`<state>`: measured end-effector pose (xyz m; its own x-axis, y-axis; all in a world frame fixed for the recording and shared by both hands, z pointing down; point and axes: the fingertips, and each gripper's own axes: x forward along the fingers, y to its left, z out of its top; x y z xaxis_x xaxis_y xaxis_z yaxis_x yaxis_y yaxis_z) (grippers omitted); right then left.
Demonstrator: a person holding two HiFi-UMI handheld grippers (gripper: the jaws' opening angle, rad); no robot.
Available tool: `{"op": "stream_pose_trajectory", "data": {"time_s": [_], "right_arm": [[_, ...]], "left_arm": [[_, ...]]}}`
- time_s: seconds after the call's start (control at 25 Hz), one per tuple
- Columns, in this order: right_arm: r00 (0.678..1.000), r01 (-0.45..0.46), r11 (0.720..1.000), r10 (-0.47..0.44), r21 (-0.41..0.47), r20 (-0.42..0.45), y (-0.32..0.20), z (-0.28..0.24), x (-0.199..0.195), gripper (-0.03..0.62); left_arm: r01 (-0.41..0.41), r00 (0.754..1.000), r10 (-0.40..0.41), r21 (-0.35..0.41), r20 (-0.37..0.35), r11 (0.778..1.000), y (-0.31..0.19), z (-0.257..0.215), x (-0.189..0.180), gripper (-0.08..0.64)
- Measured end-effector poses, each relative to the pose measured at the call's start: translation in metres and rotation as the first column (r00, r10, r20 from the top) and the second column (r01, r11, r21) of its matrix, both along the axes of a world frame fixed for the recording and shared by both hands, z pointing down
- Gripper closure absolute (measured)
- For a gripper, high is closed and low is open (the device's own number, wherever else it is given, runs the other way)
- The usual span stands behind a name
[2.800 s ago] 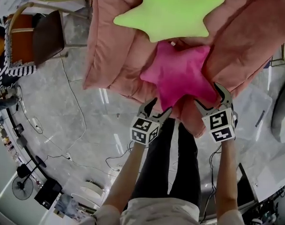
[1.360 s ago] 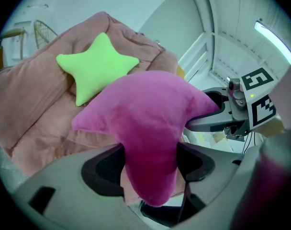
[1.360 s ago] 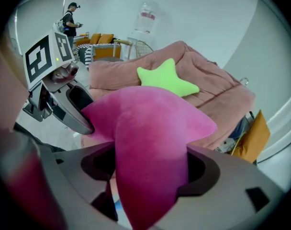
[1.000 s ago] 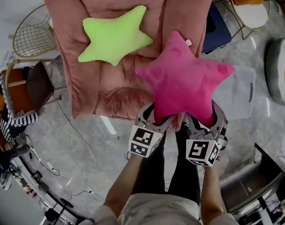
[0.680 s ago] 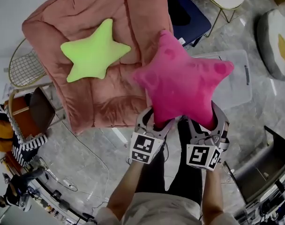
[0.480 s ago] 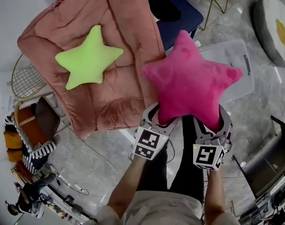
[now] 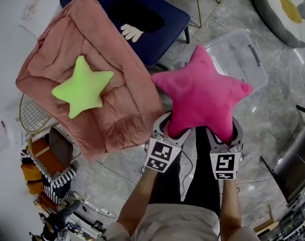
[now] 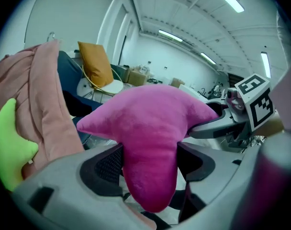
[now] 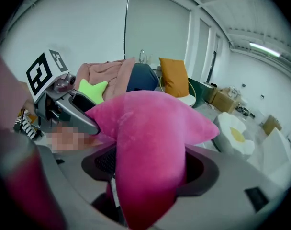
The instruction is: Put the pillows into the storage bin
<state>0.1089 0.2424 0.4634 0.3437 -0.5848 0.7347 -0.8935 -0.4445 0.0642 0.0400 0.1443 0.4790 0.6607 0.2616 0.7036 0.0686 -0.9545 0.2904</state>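
Grey marbled floor (image 7: 92, 179) runs under everything, hard and glossy, with thin cables trailing across it. At about 9 o'clock in the head view a salmon quilt (image 7: 127, 104), thick and stitched into puffy panels, lies heaped. The green star pillow (image 7: 82, 90) rests on top of it, matte and plump with five rounded points.

Just below centre, the left gripper (image 7: 173, 128) is clamped on one lower point of the magenta star pillow (image 7: 200, 102), and its ribbed pads dent the plush. The right gripper (image 7: 223, 132) pinches the neighbouring lower point in the same way. The pillow is thus held in the air between the two, with its other three points spread upward.

It looks light, soft and springy, with a velvety nap that grips well. It is not fragile, and its tapered points are the natural places to hold.

At 1 o'clock, behind the pillow, the clear plastic storage bin (image 7: 233, 46) sits on the floor, rigid and boxy.
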Motion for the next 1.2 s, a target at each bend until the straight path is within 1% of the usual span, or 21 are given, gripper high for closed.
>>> {"op": "stream_pose_trajectory", "data": {"time_s": [0.08, 0.12, 0.24, 0.32, 0.4, 0.52, 0.6, 0.72, 0.8, 0.88, 1.04, 1.12, 1.2], "right_arm": [[0.999, -0.049, 0.999, 0.049, 0.005, 0.02, 0.017, 0.008, 0.012, 0.244], [0.996, -0.082, 0.997, 0.081, 0.014, 0.045, 0.026, 0.013, 0.019, 0.244], [0.97, -0.194, 0.98, 0.186, 0.04, 0.154, 0.057, 0.034, 0.036, 0.245], [0.937, -0.276, 0.96, 0.257, 0.052, 0.236, 0.076, 0.048, 0.044, 0.245], [0.895, -0.352, 0.934, 0.319, 0.056, 0.312, 0.092, 0.063, 0.05, 0.247], [0.831, -0.434, 0.9, 0.382, 0.041, 0.405, 0.106, 0.084, 0.059, 0.25], [0.788, -0.472, 0.881, 0.407, 0.029, 0.462, 0.11, 0.098, 0.068, 0.25], [0.71, -0.526, 0.85, 0.43, 0.014, 0.557, 0.112, 0.12, 0.082, 0.252], [0.66, -0.552, 0.834, 0.434, 0.004, 0.613, 0.113, 0.139, 0.091, 0.252], [0.613, -0.569, 0.822, 0.434, -0.013, 0.66, 0.11, 0.165, 0.101, 0.252], [0.52, -0.575, 0.81, 0.47, -0.114, 0.713, 0.096, 0.218, 0.125, 0.26], [0.472, -0.588, 0.793, 0.496, -0.159, 0.729, 0.089, 0.239, 0.137, 0.262], [0.432, -0.612, 0.77, 0.518, -0.182, 0.739, 0.084, 0.257, 0.148, 0.262]], "left_arm": [[-0.034, 0.999, 0.034, -0.006, 0.012, 0.999, 0.013, 0.007, 0.017, 0.227], [-0.054, 0.998, 0.054, -0.004, 0.015, 0.999, 0.02, 0.01, 0.027, 0.225], [-0.129, 0.991, 0.129, 0.015, 0.032, 0.991, 0.044, 0.02, 0.053, 0.225], [-0.182, 0.983, 0.18, 0.033, 0.047, 0.983, 0.058, 0.026, 0.069, 0.225], [-0.223, 0.974, 0.22, 0.051, 0.057, 0.974, 0.069, 0.032, 0.084, 0.225], [-0.244, 0.968, 0.239, 0.056, 0.081, 0.968, 0.077, 0.047, 0.104, 0.225], [-0.227, 0.97, 0.221, 0.052, 0.1, 0.972, 0.079, 0.057, 0.117, 0.225], [-0.175, 0.979, 0.169, 0.048, 0.113, 0.983, 0.079, 0.065, 0.14, 0.225], [-0.106, 0.99, 0.103, 0.021, 0.097, 0.994, 0.075, 0.065, 0.158, 0.226], [-0.037, 0.996, 0.037, 0.002, 0.082, 0.999, 0.067, 0.064, 0.172, 0.226], [0.042, 0.994, -0.045, 0.037, 0.095, 0.998, 0.038, 0.068, 0.177, 0.227], [0.075, 0.991, -0.08, 0.05, 0.103, 0.996, 0.022, 0.069, 0.176, 0.227], [0.091, 0.989, -0.099, 0.069, 0.111, 0.993, 0.013, 0.072, 0.173, 0.227]]}}
